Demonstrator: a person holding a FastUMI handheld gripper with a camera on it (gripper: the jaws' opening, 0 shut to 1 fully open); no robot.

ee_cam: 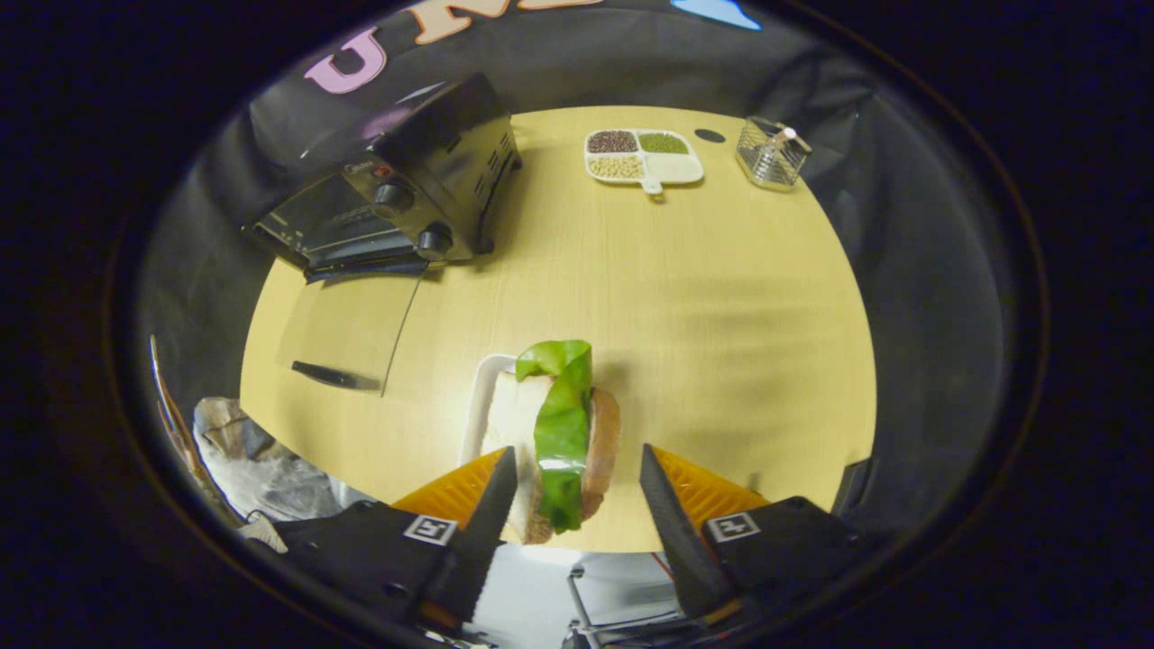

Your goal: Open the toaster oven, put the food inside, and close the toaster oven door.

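I'm holding the gripper (pixel 577 473) with jaws spread, not clamping the sandwich (pixel 559 433) between them, so it's risking toppling off its plate (pixel 478 397).

I see a matt, pale wood-grain table (pixel 685 297). The toaster oven (pixel 424 180) looks like glossy dark metal, its lowered door (pixel 347 329) clear glass. The divided tray (pixel 645 155) seems smooth white plastic; the holder (pixel 771 153) is shiny wire. Lettuce on the sandwich (pixel 559 433) shines.
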